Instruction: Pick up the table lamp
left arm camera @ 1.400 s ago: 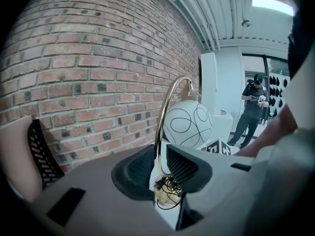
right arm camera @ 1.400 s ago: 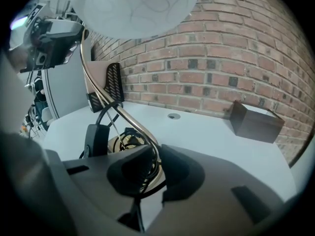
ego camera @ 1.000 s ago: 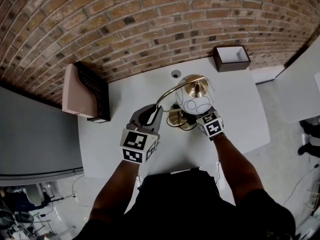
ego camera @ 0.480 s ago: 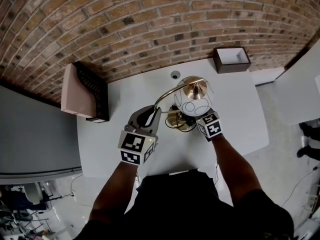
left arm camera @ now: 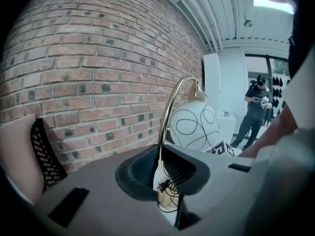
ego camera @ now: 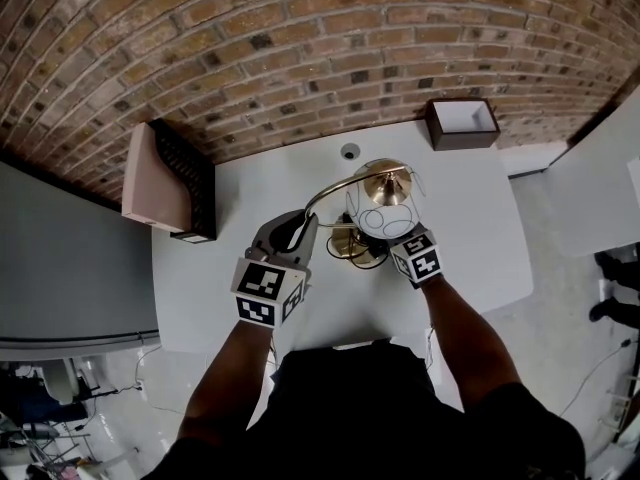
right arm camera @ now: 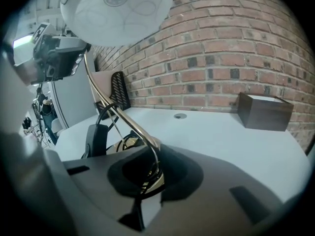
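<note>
The table lamp [ego camera: 372,208] sits near the middle of the tabletop [ego camera: 470,238], a little toward its back edge, between the 2 grippers. The left gripper [left arm camera: 161,173] has its jaws drawn almost together on the thin brass stem [left arm camera: 165,122], low down just above the base. The right gripper [right arm camera: 147,173] is likewise nearly closed, pinching the same stem from the other side, with the black cord [right arm camera: 106,117] looped beside it. I cannot tell whether the base has left the tabletop.

The lamp will probably feel top-heavy. Its white globe shade [left arm camera: 194,126] hangs at the end of the curved arm, off to 1 side of the grip, so the lamp will likely want to twist. The stem looks stiff but smooth and round, so likely slippery. The shade looks breakable. 2 low holds near the base seem the right place; the loose cord may drag.
</note>
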Motion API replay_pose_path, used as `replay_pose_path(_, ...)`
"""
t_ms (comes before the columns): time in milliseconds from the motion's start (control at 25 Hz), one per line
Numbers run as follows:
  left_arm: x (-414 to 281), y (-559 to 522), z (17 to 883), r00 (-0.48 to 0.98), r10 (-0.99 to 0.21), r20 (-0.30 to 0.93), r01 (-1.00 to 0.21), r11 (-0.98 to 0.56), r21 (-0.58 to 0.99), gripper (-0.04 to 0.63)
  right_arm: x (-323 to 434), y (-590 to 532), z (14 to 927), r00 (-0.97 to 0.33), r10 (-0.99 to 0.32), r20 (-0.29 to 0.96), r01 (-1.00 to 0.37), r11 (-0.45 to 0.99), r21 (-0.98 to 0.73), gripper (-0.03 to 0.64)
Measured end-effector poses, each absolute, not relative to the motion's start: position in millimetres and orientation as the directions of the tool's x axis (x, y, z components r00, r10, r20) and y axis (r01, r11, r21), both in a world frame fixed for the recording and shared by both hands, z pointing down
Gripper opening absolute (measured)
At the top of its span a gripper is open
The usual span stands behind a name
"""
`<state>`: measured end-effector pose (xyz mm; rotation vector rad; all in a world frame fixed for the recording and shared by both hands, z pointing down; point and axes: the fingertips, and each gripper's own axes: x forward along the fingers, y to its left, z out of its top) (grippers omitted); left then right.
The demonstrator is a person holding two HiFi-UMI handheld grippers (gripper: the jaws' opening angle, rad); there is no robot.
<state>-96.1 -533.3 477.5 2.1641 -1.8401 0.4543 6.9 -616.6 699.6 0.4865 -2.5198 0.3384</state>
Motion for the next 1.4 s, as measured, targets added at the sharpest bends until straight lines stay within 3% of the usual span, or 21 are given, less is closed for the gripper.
replay_pose_path(960, -63, -488, 391, 0.166, -0.946, 0.278, -0.985, -0.169, 0.014, 0.034, 51, -558, 614, -0.824, -0.255, 0.506, -0.384, 0.908, -0.169, 0.048)
replay_pose_path(1400, -84, -452, 347, 0.252, -0.942, 0.224, -0.966, -0.258, 0.002, 0.032, 35, -517, 567, -0.818, -0.329, 0.472, -0.439, 0.887, -0.143, 0.048)
